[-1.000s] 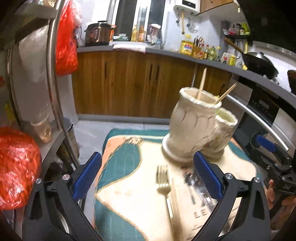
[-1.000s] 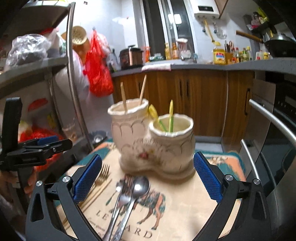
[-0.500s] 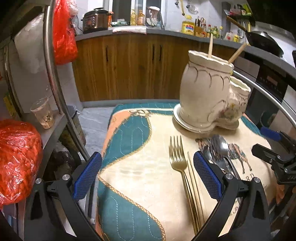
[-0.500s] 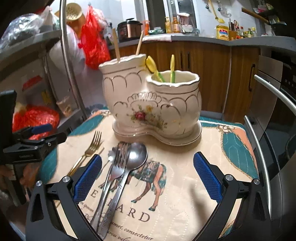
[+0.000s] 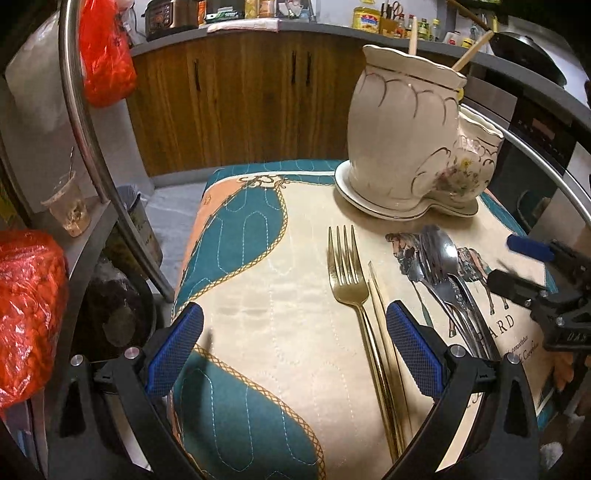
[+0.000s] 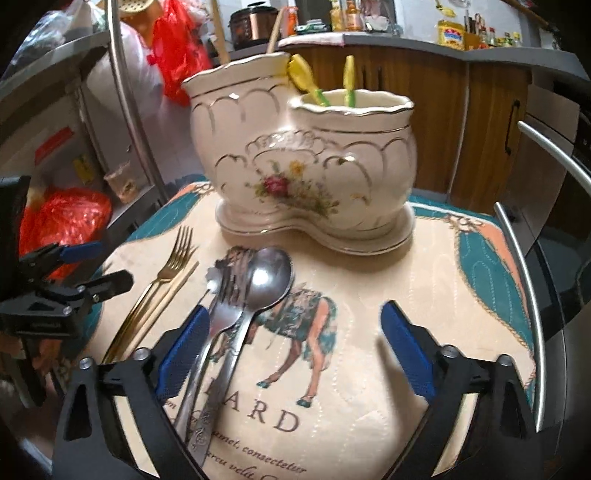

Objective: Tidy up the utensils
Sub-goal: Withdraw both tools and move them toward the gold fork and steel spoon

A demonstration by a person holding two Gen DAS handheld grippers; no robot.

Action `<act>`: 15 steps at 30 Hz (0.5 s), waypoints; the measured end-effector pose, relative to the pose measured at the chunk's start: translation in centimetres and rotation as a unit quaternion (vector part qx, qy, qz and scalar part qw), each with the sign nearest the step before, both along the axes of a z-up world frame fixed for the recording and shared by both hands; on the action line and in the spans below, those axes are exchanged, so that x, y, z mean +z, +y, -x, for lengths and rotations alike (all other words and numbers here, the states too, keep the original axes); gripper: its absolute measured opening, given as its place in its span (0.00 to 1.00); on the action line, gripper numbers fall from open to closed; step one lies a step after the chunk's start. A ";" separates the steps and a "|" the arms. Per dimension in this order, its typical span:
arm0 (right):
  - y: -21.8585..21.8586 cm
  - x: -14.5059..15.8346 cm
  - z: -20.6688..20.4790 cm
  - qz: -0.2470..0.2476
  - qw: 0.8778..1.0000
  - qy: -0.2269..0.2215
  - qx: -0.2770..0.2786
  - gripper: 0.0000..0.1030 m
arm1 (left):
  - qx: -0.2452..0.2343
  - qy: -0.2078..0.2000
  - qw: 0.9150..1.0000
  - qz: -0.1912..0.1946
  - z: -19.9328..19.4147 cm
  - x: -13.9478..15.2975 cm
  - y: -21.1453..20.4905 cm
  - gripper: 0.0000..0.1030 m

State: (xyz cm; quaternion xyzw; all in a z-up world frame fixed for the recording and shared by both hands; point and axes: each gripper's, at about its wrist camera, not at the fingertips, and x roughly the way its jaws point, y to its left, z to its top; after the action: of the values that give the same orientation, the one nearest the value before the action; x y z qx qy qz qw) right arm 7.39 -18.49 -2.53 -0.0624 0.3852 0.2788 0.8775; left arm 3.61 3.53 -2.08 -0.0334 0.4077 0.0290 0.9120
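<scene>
Glossy scalloped ceramic holder (image 6: 303, 158); steel spoon (image 6: 258, 295) (perhaps overlapping forks).

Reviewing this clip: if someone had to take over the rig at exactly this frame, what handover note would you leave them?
Left gripper: jaws open, empty, low over the mat, gold fork and gold chopsticks just inside its right finger.
Right gripper: jaws open, empty, silver spoon and silver fork by its left finger.
Ceramic holder stands at the far end of the mat; tall pot holds wooden chopsticks, short pot holds yellow-handled utensils.
Done: nothing gripped yet.
Left: four items lie loose on the mat; pick each up and drop it into the holder.
</scene>
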 end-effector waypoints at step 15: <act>2.5 -1.5 0.6 0.039 0.998 0.038 0.027 0.25 | -0.026 0.013 1.000 0.000 0.1 -0.3 -1.0 0.94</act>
State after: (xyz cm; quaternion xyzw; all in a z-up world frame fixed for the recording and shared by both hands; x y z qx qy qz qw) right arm 6.80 -16.00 -4.04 -0.0964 0.4270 0.2888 0.8514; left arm 3.47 2.52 -2.38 -0.0219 0.4200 0.0054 0.9073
